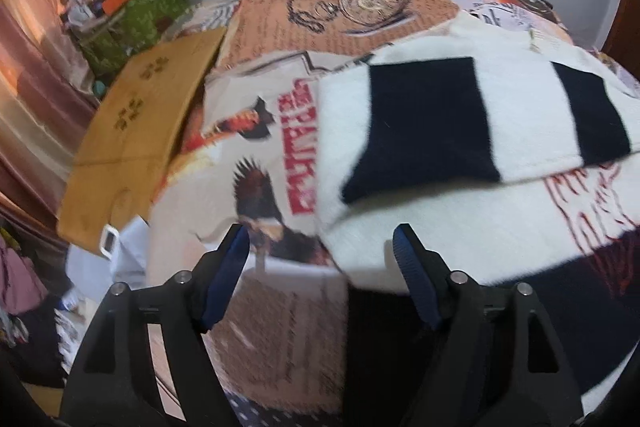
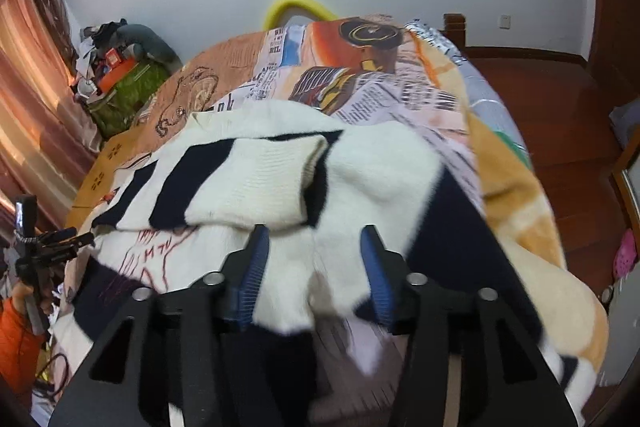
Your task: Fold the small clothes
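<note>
I see a white and black striped sweater (image 2: 360,171) lying on the bed cover (image 2: 516,187) with pictures and newsprint on it. One sleeve (image 2: 256,183) is folded across the top of it. My right gripper (image 2: 314,267) hangs just over the near white edge, its jaws partly apart and holding nothing. My left gripper (image 1: 320,267) is spread wide and empty, over the sweater's corner. A brown cardboard box (image 1: 132,131) sits beside the bed.
</note>
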### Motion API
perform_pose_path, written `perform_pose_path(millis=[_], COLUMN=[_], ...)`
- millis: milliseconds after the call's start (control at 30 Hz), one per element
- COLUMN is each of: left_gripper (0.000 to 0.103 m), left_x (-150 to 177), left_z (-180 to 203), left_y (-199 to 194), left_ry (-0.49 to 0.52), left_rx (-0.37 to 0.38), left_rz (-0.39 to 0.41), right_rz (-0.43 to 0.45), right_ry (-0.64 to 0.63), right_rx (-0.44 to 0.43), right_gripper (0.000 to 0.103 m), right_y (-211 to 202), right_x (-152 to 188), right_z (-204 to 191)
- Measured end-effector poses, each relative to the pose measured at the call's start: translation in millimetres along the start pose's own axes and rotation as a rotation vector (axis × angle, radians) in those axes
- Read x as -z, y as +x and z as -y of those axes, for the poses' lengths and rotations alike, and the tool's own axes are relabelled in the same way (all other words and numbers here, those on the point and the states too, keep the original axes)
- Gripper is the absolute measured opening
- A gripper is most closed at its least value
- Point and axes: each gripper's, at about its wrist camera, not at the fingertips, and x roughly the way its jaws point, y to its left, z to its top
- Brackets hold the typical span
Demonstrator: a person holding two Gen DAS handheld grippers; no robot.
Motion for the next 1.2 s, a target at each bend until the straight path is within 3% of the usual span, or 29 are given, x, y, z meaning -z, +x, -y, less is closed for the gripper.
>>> perform_pose_path(millis=[67,200,367,700,833,1033,1067,1100,1133,1200], left_gripper=[0.075,0.075,0.07,0.07,0.069,0.069,0.069,0.069,0.069,0.07], left_x=[9,26,41,68,72,70,67,65,62,56], left_z=[4,12,10,-1,-10,-11,-10,-9,-8,-5], left_y=[3,12,11,-4,-9,-28,-33,-39,-43,-54], left_ry=[-0.017,-0.018,-0.061,-0.047,-0.072,-0.096,-0.093,-0.09,-0.087,-0.074], left_rx=[0.033,0.054,0.108,0.002,-0.005,-0.034,-0.036,-0.043,-0.049,-0.06], left_rz=[-0.042,-0.114,-0.123,-0.124,-0.13,-0.092,-0.073,-0.053,-0.039,-0.001], right_rz=[0.001,0.001,-0.034,-0.006,-0.017,0.006,0.011,0.017,0.017,0.021], right_ry=[-0.023,-0.025,0.036,0.211,0.276,0.238,0.23,0.228,0.229,0.247], right_rx=[0.021,0.072,0.108,0.228,0.174,0.095,0.092,0.096,0.1,0.098], right_gripper=[0.046,0.06,0.061,0.065,0.065,0.065,0.063,0.052,0.035,0.015], right_y=[-11,-30,-42,-77,-71,-49,-44,-39,-35,-30], right_x=[8,33,61,92,93,82,79,76,73,66], right_z=[0,12,35,102,113,97,95,94,95,98])
